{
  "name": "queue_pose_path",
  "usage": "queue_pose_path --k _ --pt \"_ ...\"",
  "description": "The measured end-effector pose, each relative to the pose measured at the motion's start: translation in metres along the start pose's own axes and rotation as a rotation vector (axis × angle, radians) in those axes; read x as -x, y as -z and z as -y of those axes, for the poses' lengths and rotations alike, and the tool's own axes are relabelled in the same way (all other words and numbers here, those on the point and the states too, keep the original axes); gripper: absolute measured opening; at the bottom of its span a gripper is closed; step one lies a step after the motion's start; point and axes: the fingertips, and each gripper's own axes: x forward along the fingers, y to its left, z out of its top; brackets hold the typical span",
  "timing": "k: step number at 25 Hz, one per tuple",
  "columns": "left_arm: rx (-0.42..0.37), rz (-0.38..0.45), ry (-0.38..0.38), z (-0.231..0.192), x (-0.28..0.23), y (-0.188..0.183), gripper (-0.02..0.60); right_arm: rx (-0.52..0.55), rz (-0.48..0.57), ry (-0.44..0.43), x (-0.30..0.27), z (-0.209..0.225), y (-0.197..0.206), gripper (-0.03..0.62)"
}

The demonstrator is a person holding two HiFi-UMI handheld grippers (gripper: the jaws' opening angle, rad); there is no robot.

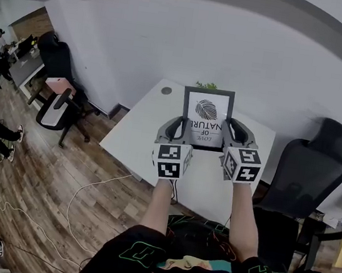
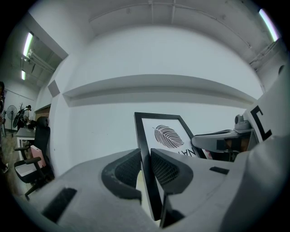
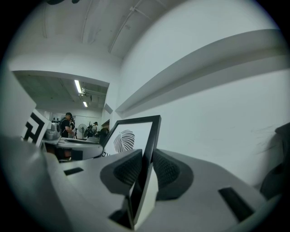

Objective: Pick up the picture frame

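A black-rimmed rectangular picture frame with a white leaf print (image 1: 207, 109) stands upright over the far side of the white table (image 1: 139, 134), held between the two grippers. The left gripper (image 1: 178, 127) is clamped on the frame's left edge, its ribbed pads pressing the thin black rim from front and back, as the left gripper view shows (image 2: 145, 163). The right gripper (image 1: 231, 132) pinches the right edge in the same way (image 3: 146, 165). Whether the frame's bottom edge rests on the table or hangs clear of it cannot be told from these views. The main risk, as I judge it, is that both grips sit on a narrow, smooth rim. If one hand rises faster than the other, the frame would probably rack and slide out of a pad. It could also swing forward or back about the line joining the two pinches. Hands drifting apart would pull the pads off the rim, and hands closing together could bow it. A small green plant (image 1: 206, 85) sits just behind the frame and could be knocked if the frame tips backward.
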Motion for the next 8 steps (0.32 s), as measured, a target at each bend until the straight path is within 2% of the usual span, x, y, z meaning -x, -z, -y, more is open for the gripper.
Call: queue_pose_path --k 8 --pt "0.003 -0.002 0.016 0.0022 -0.0009 0.0026 0.074 0.008 -0.006 0.013 0.0024 0.0010 0.0021 0.081"
